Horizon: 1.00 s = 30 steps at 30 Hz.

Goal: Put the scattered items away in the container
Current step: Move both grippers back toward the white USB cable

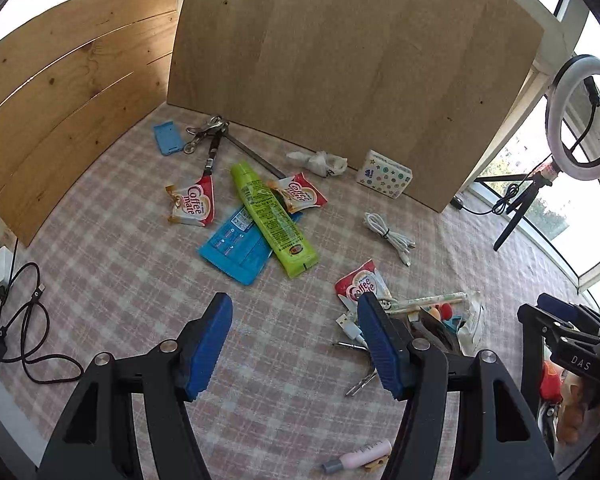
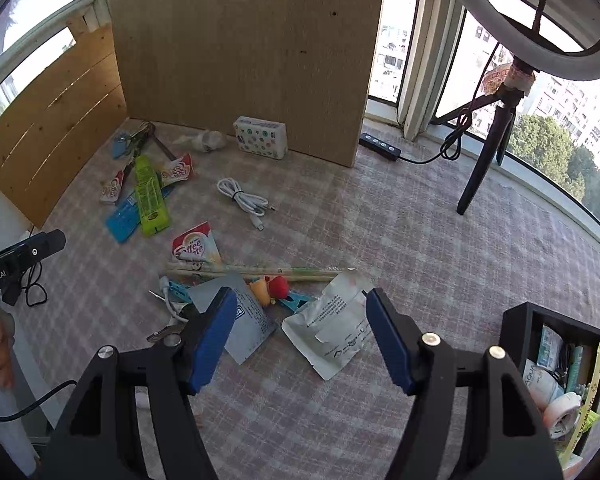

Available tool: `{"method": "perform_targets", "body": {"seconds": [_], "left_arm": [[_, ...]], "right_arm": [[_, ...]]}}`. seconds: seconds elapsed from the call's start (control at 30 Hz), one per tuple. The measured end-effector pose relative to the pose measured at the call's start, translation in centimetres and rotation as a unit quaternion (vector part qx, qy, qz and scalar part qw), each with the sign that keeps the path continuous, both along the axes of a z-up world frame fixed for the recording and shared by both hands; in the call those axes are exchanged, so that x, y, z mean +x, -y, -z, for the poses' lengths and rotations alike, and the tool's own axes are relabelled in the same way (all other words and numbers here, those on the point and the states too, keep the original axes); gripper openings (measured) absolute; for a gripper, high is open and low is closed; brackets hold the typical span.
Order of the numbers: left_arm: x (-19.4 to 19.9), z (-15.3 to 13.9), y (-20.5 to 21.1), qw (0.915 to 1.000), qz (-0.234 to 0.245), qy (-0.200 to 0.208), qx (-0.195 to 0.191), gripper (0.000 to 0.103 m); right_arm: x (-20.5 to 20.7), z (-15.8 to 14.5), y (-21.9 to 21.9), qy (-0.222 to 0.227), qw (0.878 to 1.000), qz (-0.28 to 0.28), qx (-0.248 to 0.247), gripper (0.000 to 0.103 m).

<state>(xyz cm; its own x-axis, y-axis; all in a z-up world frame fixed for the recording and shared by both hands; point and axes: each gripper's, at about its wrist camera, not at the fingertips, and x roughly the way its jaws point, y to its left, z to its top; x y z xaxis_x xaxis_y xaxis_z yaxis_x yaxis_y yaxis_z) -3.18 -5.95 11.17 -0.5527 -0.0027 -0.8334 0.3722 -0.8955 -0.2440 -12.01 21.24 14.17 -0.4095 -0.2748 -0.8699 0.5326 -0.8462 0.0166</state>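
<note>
Both grippers hang over a checked cloth [image 1: 112,248] with their blue pads spread and nothing between them. Left gripper [image 1: 296,344] is released above bare cloth, its right finger crossing the near edge of a small heap of clutter. Right gripper [image 2: 302,338] is likewise released, its pads either side of a torn white packet [image 2: 332,332] and a grey paper sheet [image 2: 244,320] lying flat below; whether the pads touch them cannot be told.

Scattered items lie across the cloth. Towards the back, a green tube [image 1: 272,220] rests slantwise on a blue packet [image 1: 236,250], with one Coffee mate sachet [image 1: 190,206] to its left and another [image 1: 302,196] touching its right side. Behind them are keys on a strap [image 1: 208,136] and a blue card [image 1: 167,138], near the plywood board [image 1: 340,60]. A crumpled bag [image 1: 320,162] and a starred box [image 1: 384,178] sit at the board's foot. A coiled white cable [image 1: 388,236] lies apart, in the middle. A third sachet [image 2: 194,246], wrapped chopsticks [image 2: 252,272] and a small red-capped toy [image 2: 272,288] lie together just beyond the right gripper.

The container [image 2: 516,320], a black box already holding several things, stands at the right edge of the right wrist view, well apart from the clutter.
</note>
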Motion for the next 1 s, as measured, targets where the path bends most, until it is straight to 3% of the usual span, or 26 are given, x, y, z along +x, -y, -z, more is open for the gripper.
{"method": "perform_targets", "body": {"seconds": [0.2,0.67,0.8,1.0], "left_arm": [[-2.1,1.6,1.4,0.9997,0.0,0.01,0.023,0.059],[-6.4,6.2,-2.7,0.9928,0.105,0.055,0.018,0.055],[-9.3,6.9,-4.0,0.9841,0.168,0.058,0.004,0.055],[-12.5,8.5,-5.6,0.9639,0.254,0.077,-0.018,0.053]], "right_arm": [[-2.3,0.7,3.7,0.01,0.999,-0.038,0.018,0.064],[-6.5,5.0,7.9,0.043,0.994,-0.092,0.048,0.061],[-7.5,6.1,10.0,0.036,0.989,-0.126,0.066,0.061],[-9.7,8.2,11.9,0.049,0.985,-0.147,0.074,0.057]]}}
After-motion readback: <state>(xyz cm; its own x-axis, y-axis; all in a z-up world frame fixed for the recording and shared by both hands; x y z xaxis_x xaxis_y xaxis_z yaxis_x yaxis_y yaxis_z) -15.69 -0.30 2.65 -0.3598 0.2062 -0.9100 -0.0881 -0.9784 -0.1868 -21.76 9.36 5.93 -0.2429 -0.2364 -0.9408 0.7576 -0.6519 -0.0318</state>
